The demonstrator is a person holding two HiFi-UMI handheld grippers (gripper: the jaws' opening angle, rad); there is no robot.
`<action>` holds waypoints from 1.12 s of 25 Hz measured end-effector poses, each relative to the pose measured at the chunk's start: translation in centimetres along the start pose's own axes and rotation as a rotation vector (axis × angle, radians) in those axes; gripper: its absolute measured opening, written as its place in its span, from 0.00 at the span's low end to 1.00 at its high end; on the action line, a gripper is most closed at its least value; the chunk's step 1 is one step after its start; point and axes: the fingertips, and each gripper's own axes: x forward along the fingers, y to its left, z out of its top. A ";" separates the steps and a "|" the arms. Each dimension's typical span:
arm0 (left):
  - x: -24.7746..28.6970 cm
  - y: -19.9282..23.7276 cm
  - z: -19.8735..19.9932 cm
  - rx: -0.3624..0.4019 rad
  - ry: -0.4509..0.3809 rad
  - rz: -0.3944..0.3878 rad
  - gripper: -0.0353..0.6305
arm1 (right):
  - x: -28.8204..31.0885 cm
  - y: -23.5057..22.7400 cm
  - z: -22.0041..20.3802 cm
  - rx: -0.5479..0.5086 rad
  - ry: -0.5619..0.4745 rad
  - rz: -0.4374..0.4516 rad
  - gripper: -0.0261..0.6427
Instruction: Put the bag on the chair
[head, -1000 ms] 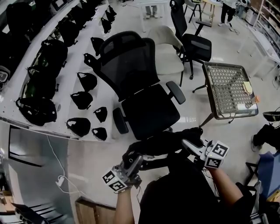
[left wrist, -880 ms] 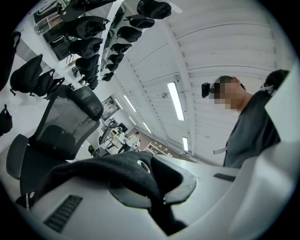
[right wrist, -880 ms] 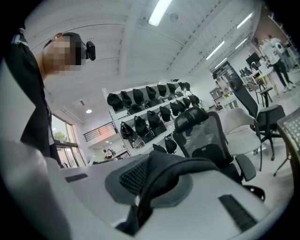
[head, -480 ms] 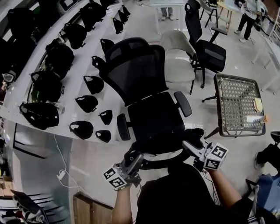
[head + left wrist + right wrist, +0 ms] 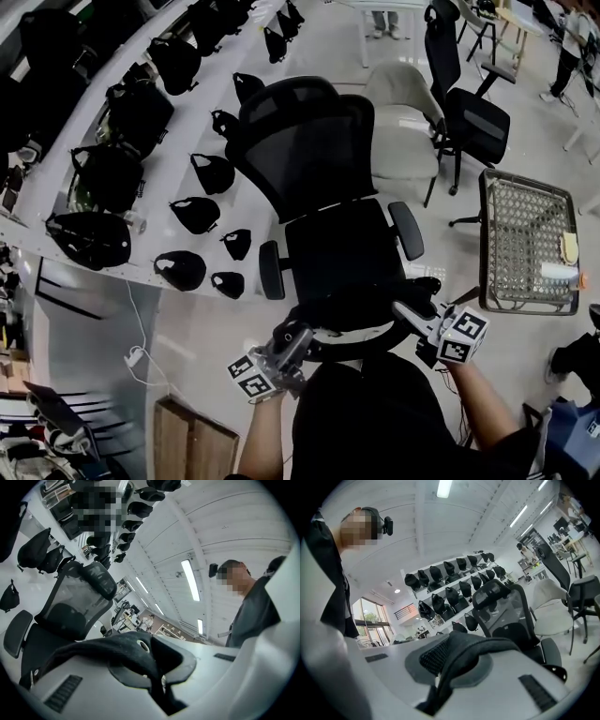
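Note:
A black mesh-back office chair [image 5: 342, 248] stands just ahead of me, its seat bare. The black bag [image 5: 361, 323] hangs at the seat's near edge, stretched between both grippers. My left gripper [image 5: 289, 337] is shut on a black bag strap with a metal eyelet [image 5: 143, 645]; the chair [image 5: 70, 604] shows beyond it on the left. My right gripper [image 5: 411, 314] is shut on a padded, mesh-lined bag strap [image 5: 459, 656], with the chair [image 5: 511, 613] beyond it on the right. The bag's lower part merges with my dark clothing.
A long white shelf [image 5: 164, 202] with several black bags runs along the left. Behind the office chair stand a beige chair [image 5: 403, 131] and another black chair [image 5: 473, 108]. A metal mesh table [image 5: 525, 239] is at right. A white cable [image 5: 141, 328] lies on the floor.
The chair has come nearer and sits more centrally in the head view. Both grippers keep their hold on the bag, now at the seat's front edge.

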 end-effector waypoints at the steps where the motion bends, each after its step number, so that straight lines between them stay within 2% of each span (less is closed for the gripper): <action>1: 0.2 0.4 0.0 -0.005 -0.003 0.006 0.09 | 0.3 -0.4 0.0 0.000 0.007 0.003 0.06; 13: 1.5 6.0 2.1 -0.065 -0.028 0.038 0.09 | 5.3 -5.0 0.9 0.034 0.060 -0.008 0.06; 28: 5.1 15.1 6.4 -0.076 0.004 0.042 0.09 | 12.6 -12.8 2.0 0.123 0.091 -0.040 0.06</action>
